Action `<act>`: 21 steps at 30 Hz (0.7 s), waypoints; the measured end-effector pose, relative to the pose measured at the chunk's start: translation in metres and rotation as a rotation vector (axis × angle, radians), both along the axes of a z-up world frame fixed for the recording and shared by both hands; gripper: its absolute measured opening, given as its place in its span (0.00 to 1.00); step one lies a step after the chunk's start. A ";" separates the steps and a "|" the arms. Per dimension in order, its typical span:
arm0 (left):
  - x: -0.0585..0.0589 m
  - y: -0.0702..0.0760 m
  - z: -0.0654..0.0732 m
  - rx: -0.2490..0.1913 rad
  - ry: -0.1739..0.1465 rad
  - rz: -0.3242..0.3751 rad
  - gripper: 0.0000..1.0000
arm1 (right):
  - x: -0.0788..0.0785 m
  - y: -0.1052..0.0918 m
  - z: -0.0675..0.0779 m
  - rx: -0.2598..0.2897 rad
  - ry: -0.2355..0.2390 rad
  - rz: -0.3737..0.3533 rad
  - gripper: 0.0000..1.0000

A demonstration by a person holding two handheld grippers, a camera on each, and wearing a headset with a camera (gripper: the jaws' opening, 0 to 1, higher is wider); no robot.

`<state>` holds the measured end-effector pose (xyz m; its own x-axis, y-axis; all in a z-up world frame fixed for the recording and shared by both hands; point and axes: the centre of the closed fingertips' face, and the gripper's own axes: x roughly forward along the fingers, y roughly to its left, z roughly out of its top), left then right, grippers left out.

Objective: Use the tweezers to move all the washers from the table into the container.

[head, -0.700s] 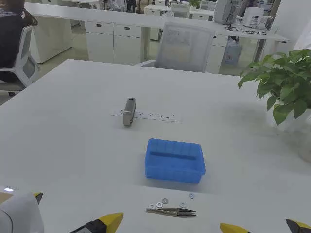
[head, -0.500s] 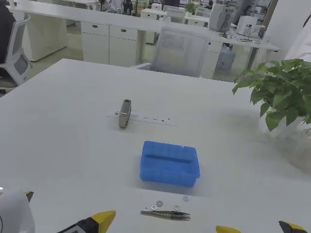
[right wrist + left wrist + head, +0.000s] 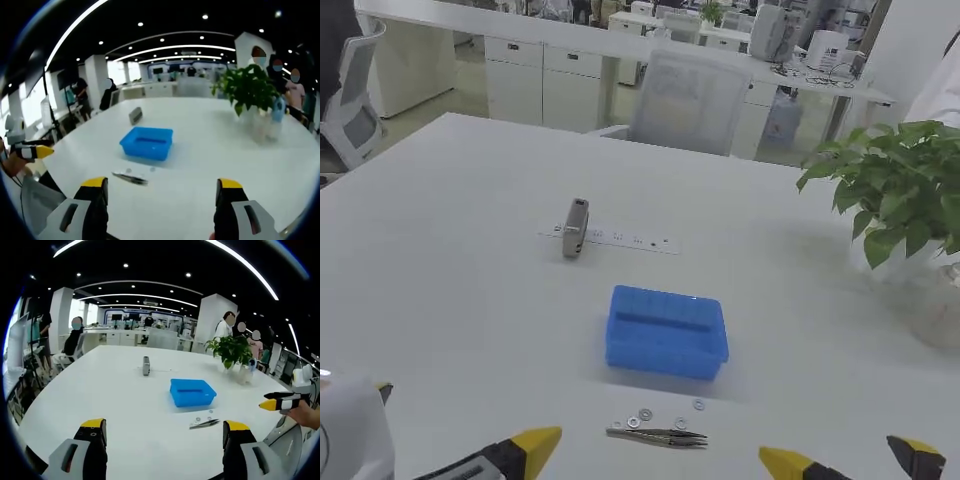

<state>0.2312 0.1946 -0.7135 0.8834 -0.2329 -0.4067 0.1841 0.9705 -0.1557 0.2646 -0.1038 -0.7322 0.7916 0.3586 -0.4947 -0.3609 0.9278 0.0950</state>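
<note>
Left jaws: my left gripper (image 3: 163,426) stands wide apart, one yellow-tipped jaw at the lower left and one at the lower right of the left gripper view, with nothing between them.
Right jaws: my right gripper (image 3: 161,183) is spread just as wide and grips nothing. Its yellow tips rise from the bottom of the right gripper view.
Head view: my yellow tips poke in along the bottom edge, the left pair at lower left and the right pair at lower right. Both are apart from everything on the table (image 3: 450,280).
Tweezers: the tweezers (image 3: 655,435) lie flat on the white table, low in the head view near its middle. They are between my two grippers and touched by neither.
Washers: the washers (image 3: 645,414) lie loose on the table just above the tweezers in the frame, in the strip between the tweezers and the container. I count about five, though they are very small.
Container: the blue container (image 3: 666,335) sits at the centre of the head view, just above the washers. I cannot tell whether anything lies inside.
Farther up: a grey device (image 3: 574,227) rests on the left end of a white power strip (image 3: 620,238), up and left of the container.
Right edge: a leafy plant (image 3: 895,190).
Top centre: a chair (image 3: 690,100) beyond the table's far edge.
</note>
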 end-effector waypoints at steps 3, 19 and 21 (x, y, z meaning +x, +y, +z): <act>0.000 -0.001 0.000 -0.005 0.003 -0.003 0.99 | 0.001 -0.002 0.001 -0.020 -0.004 0.005 0.87; 0.004 -0.003 0.001 0.010 0.005 -0.033 0.95 | 0.001 0.001 -0.002 -0.035 0.004 0.009 0.86; 0.005 -0.003 0.000 0.013 0.006 -0.033 0.96 | 0.000 0.001 -0.002 -0.034 0.007 0.008 0.86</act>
<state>0.2360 0.1917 -0.7130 0.8729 -0.2568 -0.4148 0.2156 0.9658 -0.1442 0.2650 -0.1024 -0.7346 0.7854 0.3479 -0.5119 -0.3677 0.9276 0.0661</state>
